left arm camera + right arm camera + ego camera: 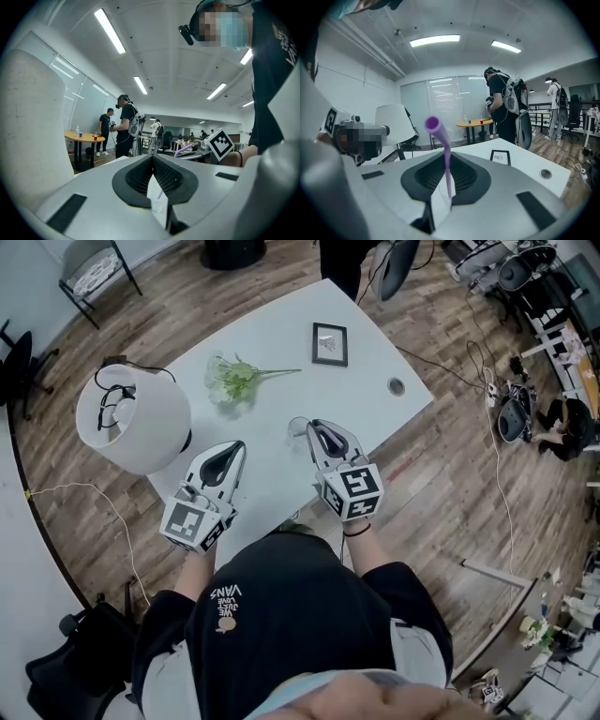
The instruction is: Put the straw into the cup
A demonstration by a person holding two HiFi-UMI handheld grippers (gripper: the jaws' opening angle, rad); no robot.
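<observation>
1. Purple plastic straw (pixel 442 138) stands clamped upright in the right claw (pixel 447 158), its open top bent over.
2. Left claw (pixel 153 157) has its ribbed black tips together, gripping nothing.
3. Clear cup (pixel 298 430) sits on the white surface (pixel 281 352) just beside the right claw's tip, with a green sprig (pixel 234 379), a framed picture (pixel 329 343) and a white lampshade (pixel 131 418) beyond.

Wood-plank floor (pixel 450 474). White worktop (pixel 272 352), rounded corners, 1 grommet hole (pixel 396 386). White ceiling with strip lights (pixel 110 30). Glass partition with blinds (pixel 440 103) at the back, round yellow table (pixel 474 123) in front of it. Metal-frame chair (pixel 94 273) in the far corner.
</observation>
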